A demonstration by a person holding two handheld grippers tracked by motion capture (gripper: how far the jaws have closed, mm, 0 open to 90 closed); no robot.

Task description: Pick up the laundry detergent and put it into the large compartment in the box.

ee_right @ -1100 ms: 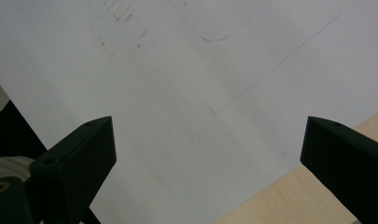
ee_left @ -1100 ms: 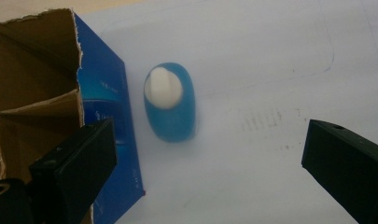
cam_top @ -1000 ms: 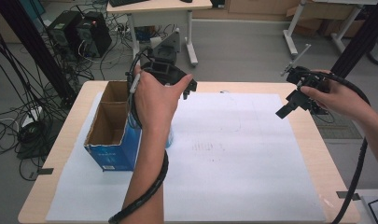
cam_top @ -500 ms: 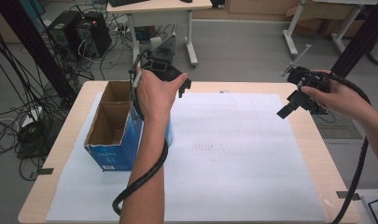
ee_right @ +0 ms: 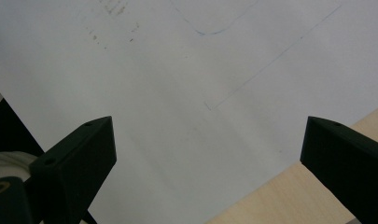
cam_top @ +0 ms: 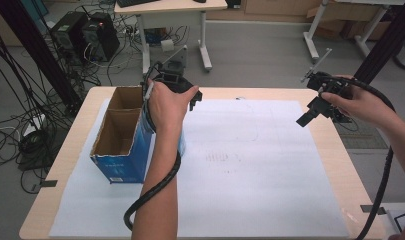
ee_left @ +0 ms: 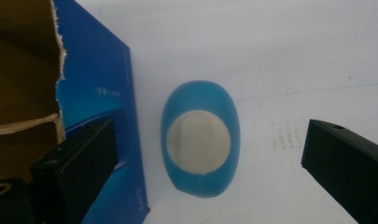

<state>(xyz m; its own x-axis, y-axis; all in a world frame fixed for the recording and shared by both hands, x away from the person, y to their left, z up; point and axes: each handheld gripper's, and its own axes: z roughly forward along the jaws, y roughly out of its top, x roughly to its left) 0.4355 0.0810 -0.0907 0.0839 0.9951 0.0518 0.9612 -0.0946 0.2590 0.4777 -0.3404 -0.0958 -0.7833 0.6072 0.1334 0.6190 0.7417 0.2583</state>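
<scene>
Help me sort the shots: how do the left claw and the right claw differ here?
The left claw hangs over a blue oval thing beside the blue box; the right claw has just white paper beneath it. The left is near the table's middle, the right near its edge. Both are open, holding nothing.

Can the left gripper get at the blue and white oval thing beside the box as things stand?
Probably yes: the left gripper hangs open right over the oval thing, nothing between them; the box sits close alongside.
</scene>
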